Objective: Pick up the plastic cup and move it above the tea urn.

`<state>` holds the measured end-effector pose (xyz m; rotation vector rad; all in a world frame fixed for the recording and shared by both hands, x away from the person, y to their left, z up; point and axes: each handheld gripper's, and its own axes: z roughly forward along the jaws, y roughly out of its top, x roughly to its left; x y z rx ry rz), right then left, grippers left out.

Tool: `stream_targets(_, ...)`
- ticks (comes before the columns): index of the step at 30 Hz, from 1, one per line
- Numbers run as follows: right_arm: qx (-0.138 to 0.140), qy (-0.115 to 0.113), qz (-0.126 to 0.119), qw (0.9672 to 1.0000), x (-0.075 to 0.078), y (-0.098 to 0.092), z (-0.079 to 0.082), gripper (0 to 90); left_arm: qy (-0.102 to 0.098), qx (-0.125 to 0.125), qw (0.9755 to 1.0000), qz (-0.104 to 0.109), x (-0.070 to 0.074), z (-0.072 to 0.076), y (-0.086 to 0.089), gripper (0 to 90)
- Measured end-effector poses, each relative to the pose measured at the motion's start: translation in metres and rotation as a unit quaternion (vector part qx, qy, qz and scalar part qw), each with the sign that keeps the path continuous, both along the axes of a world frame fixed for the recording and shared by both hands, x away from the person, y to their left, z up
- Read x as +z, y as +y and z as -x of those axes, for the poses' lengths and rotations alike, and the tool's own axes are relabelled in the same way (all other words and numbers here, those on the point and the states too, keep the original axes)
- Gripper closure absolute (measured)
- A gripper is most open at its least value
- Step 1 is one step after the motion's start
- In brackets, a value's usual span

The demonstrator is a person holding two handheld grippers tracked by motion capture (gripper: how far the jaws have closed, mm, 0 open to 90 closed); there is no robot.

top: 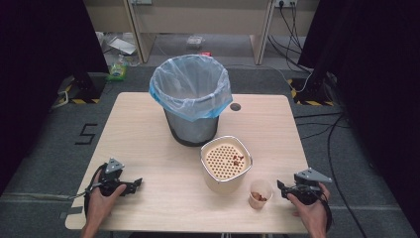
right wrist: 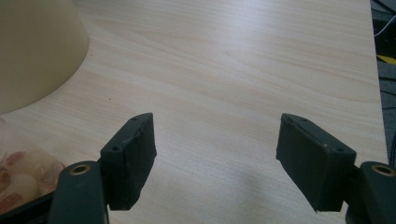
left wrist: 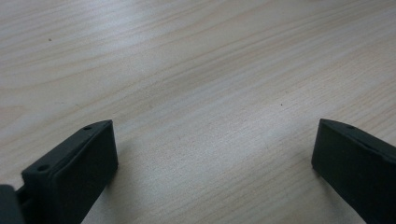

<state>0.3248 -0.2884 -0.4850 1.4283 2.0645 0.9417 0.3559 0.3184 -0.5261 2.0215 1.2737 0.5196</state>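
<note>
Wooden table [top: 148, 148], grey floor [top: 39, 144], lined bin [top: 191, 99]

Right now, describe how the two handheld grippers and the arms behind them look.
Both are black, pistol-like tools. The left gripper and right gripper each carry a grey three-cornered plate on top, and a thin black cable loops around the left one at the wrist. Up close, each has two blocky black jaws with flat pads and small screw holes along the edges. The person's forearms are bare, with no sleeves in view.

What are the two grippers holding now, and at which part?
Nothing is held. The left gripper and the right gripper both stand open above the bare table, with only wood between the jaws.
</note>
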Motion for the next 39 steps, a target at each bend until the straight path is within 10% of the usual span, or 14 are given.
stream_targets(25, 0.027, -0.012, -0.005, 0.9996, 0.063, 0.025, 0.019, 35.8, 0.000, 0.000, 1.0000, 0.000, 0.000, 0.000, 0.000, 0.0)
stream_targets(39, 0.098, 0.000, -0.019, 0.9951, 0.064, 0.054, 0.022, 47.4, 0.000, 0.000, 1.0000, 0.000, 0.000, 0.000, 0.000, 0.0)
